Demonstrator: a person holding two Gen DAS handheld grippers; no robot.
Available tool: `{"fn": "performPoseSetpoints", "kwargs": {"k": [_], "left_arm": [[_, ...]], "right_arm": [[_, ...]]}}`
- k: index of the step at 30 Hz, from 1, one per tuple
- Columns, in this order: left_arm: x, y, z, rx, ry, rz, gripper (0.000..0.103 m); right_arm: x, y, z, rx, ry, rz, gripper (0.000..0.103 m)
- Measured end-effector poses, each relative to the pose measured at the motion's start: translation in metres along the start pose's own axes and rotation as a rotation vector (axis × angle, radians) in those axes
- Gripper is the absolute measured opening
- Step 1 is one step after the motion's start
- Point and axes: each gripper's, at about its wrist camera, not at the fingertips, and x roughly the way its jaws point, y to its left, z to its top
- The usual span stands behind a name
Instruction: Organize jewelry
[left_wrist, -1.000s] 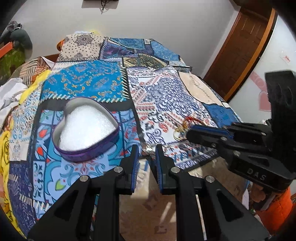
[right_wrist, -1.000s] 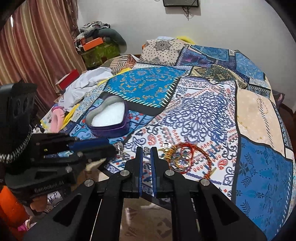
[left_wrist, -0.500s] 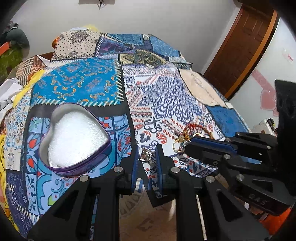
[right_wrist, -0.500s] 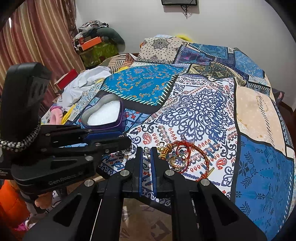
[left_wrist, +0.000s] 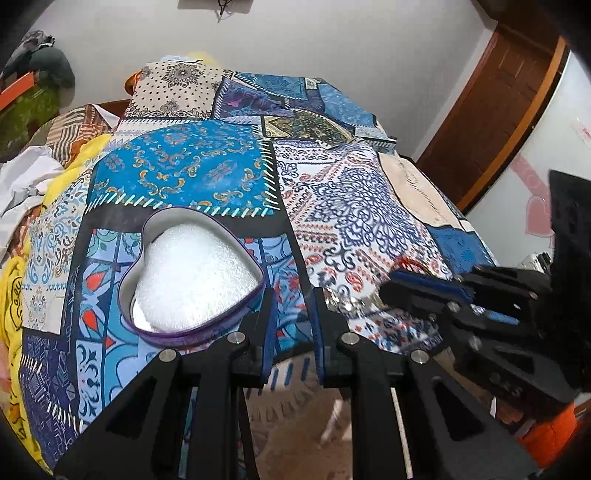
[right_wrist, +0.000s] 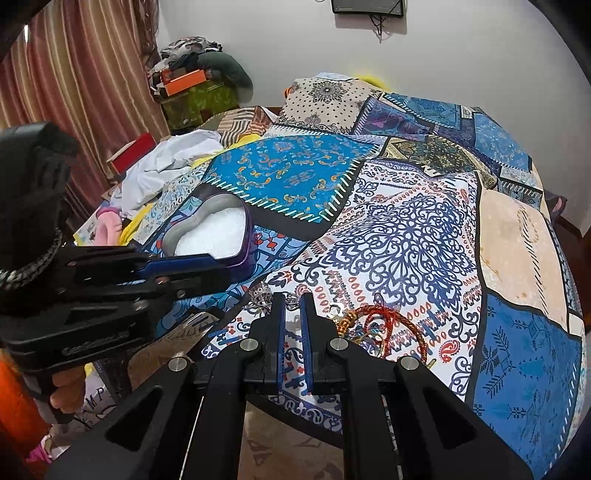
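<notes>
Right wrist view is showing the right gripper (right_wrist: 291, 306) hanging closed and empty over silver jewelry (right_wrist: 260, 297) beside red bangles (right_wrist: 397, 326) on the bedspread (right_wrist: 406, 236).

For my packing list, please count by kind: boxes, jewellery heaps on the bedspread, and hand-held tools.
Purple heart-shaped tin box with white foam: 1
Heap of small silver jewellery: 1 (pieces too small to count)
Heap of red and gold bangles: 1
Black two-finger tools: 2, the left tool and the right tool
Total: 5
</notes>
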Motion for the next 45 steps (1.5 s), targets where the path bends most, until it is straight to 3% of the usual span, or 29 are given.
{"fn": "performPoseSetpoints", "kwargs": {"k": [8, 17, 26, 33, 38, 43, 44, 45], "left_arm": [[0.015, -0.009, 0.01, 0.039, 0.012, -0.013, 0.015], [0.017, -0.014, 0.004, 0.066, 0.027, -0.047, 0.015], [0.012, -0.023, -0.006, 0.108, 0.048, -0.084, 0.015], [0.011, -0.032, -0.012, 0.133, 0.056, -0.08, 0.016], [0.018, -0.031, -0.004, 0.128, 0.046, -0.054, 0.029], [0.029, -0.035, -0.001, 0.137, 0.04, -0.061, 0.029], [0.03, -0.036, -0.001, 0.139, 0.035, -0.062, 0.027], [0.03, -0.037, -0.002, 0.14, 0.032, -0.063, 0.016]], "right_arm": [[0.007, -0.003, 0.004, -0.019, 0.021, -0.071, 0.007], [0.01, -0.005, 0.01, -0.004, -0.001, -0.084, 0.007], [-0.026, -0.024, 0.005, 0.04, -0.072, -0.095, 0.007], [-0.041, -0.034, -0.006, 0.064, -0.075, -0.103, 0.007], [-0.041, -0.038, -0.009, 0.088, -0.059, -0.075, 0.007], [-0.039, -0.041, -0.012, 0.112, -0.038, -0.056, 0.007], [-0.039, -0.042, -0.013, 0.115, -0.036, -0.051, 0.007], [-0.038, -0.042, -0.013, 0.12, -0.033, -0.042, 0.007]]}}
